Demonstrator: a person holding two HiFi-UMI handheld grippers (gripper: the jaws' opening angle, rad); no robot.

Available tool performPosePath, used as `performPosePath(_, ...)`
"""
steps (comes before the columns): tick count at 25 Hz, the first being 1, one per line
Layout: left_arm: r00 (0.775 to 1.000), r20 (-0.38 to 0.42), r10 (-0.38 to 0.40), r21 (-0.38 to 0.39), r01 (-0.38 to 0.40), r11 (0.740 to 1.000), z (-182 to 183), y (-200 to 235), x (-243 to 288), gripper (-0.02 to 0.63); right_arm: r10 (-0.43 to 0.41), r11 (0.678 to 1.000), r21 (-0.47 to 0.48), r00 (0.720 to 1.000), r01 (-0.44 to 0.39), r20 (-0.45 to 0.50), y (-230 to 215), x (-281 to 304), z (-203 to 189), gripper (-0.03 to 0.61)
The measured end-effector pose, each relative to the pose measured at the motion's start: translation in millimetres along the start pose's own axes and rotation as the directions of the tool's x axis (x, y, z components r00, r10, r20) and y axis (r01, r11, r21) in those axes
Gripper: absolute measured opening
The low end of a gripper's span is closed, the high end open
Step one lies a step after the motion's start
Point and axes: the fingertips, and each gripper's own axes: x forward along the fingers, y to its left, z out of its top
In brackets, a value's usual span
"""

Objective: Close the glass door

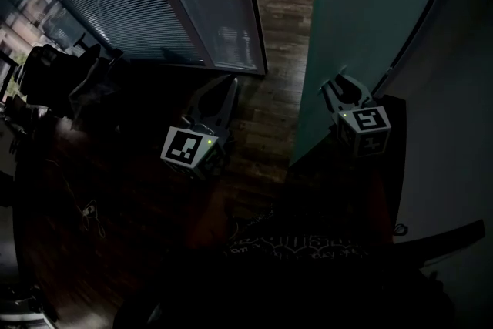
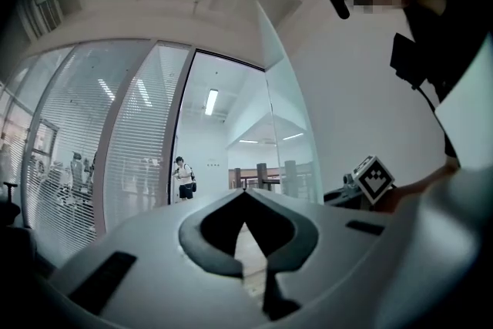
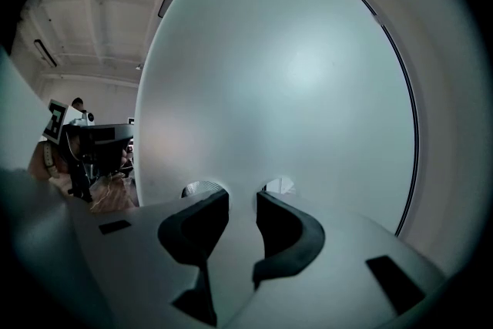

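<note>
Main risk, as I judge it: my right gripper point(image 3: 237, 200) meets the glass door point(image 3: 285, 73) with only its 2 jaw tips, and the frosted surface looks smooth. A push at a slant could let the tips skid sideways, so the leaf would stall or swing unevenly. The jaws stand apart and grasp nothing; they face the pane flat on, right up against it, and I cannot tell whether they actually touch.

A second risk is my left gripper point(image 2: 245, 195). It is clenched tip to tip on nothing and points level at the doorway, just left of the door's free edge. If the leaf swings that way while the gripper hangs there, it could be caught between the edge and the door frame point(image 2: 182, 127). A hard shove could also bang the glass into the frame.

The door is a tall, pale teal, frosted pane with no handle in view. In the head view it stands at the right, over the wooden floor point(image 1: 273, 104), angled open. The glass wall with blinds point(image 1: 192, 4) is to the far left, well apart from the door. A thin dark line runs down the pane's right side, near a plain white wall.
</note>
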Motion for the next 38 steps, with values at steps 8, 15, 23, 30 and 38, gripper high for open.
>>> performPosePath(8,0.999,0.008,0.047,0.004,-0.047,0.999,5,11,5,0.002,0.020,1.000,0.011,0.999,-0.020,-0.030,5,35,8,0.115)
performPosePath(15,0.996,0.006,0.094,0.002,-0.094,0.996,0,32,0,0.002,0.013,1.000,0.010,1.000,-0.013,-0.023,9,68,13,0.114)
performPosePath(23,0.995,0.032,0.095,-0.042,-0.094,0.995,-17,97,16,0.002,-0.013,1.000,0.019,1.000,0.014,-0.023,14,127,14,0.115)
performPosePath(30,0.997,0.053,0.050,-0.040,-0.048,0.998,-5,140,30,0.002,-0.064,0.998,0.028,0.998,0.065,-0.025,14,151,26,0.114)
performPosePath(38,0.997,0.074,0.027,-0.010,-0.026,1.000,3,162,33,0.002,-0.116,0.993,0.032,0.993,0.116,-0.005,9,153,32,0.114)
